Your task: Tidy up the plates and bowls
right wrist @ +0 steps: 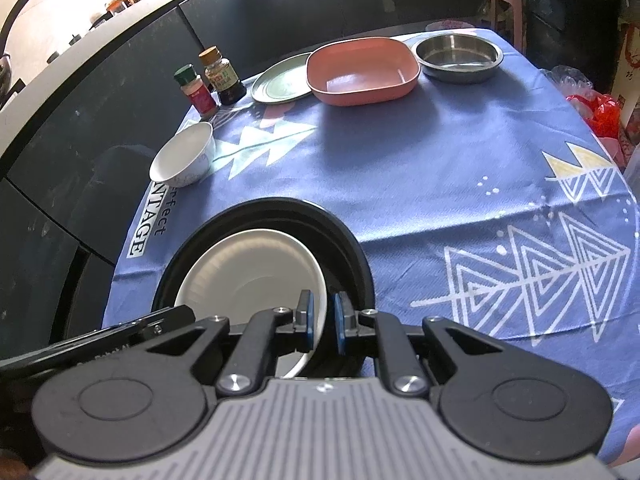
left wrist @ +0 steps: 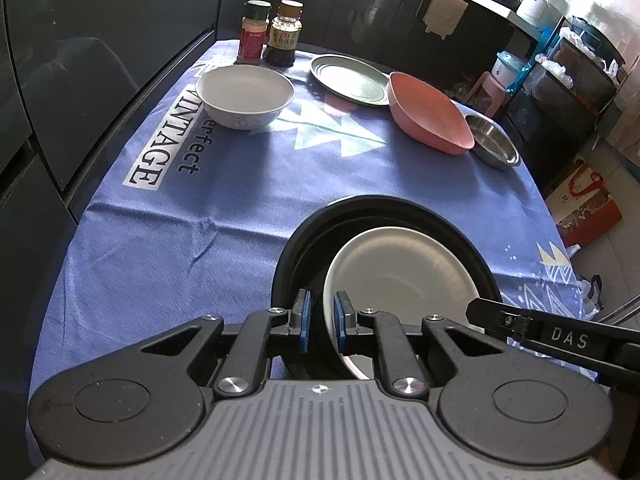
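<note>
A white plate [left wrist: 400,272] lies inside a larger black plate [left wrist: 288,256] at the near edge of the blue tablecloth. My left gripper [left wrist: 322,322] is narrowly closed on the white plate's left rim. My right gripper [right wrist: 322,322] is narrowly closed on the white plate's [right wrist: 248,272] right rim, over the black plate [right wrist: 352,252]. A white bowl [left wrist: 245,96], a green plate [left wrist: 350,80], a pink square bowl [left wrist: 428,114] and a steel bowl [left wrist: 494,142] stand farther back.
Two seasoning bottles [left wrist: 269,32] stand at the table's far edge. A dark cabinet [left wrist: 80,80] runs along the left side. A pink stool [left wrist: 490,88], racks and bags sit on the floor to the right.
</note>
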The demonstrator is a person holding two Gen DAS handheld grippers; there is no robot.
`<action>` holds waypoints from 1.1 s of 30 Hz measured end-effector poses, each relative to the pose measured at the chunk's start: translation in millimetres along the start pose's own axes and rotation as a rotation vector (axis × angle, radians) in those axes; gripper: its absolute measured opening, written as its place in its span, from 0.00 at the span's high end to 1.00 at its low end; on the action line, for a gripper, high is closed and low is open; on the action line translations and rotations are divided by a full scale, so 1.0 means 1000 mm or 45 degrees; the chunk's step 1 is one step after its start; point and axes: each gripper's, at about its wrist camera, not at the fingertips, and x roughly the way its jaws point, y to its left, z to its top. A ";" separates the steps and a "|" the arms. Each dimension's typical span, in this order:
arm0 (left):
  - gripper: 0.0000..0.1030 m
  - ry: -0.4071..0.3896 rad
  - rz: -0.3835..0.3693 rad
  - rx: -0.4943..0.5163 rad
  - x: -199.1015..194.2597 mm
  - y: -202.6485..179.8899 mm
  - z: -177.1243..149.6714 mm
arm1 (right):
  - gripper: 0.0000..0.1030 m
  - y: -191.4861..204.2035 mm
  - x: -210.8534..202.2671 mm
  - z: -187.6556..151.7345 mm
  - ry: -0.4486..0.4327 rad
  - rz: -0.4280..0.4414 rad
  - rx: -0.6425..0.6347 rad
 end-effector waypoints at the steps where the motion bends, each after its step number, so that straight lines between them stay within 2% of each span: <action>1: 0.90 -0.003 -0.003 -0.003 -0.002 0.001 0.001 | 0.00 -0.001 0.000 0.001 0.000 0.002 0.004; 10: 0.86 -0.050 -0.019 -0.086 -0.012 0.017 0.014 | 0.00 0.000 -0.005 0.010 -0.022 0.021 0.014; 18: 0.84 -0.108 0.042 -0.220 -0.009 0.046 0.039 | 0.00 0.014 0.003 0.035 -0.028 0.037 -0.035; 22: 0.83 -0.136 0.090 -0.283 -0.001 0.065 0.061 | 0.00 0.032 0.019 0.056 -0.004 0.059 -0.093; 26: 0.78 -0.169 0.133 -0.366 0.009 0.083 0.085 | 0.00 0.054 0.040 0.082 0.018 0.084 -0.150; 33: 0.76 -0.149 0.107 -0.477 0.041 0.105 0.125 | 0.00 0.091 0.092 0.126 0.101 0.151 -0.199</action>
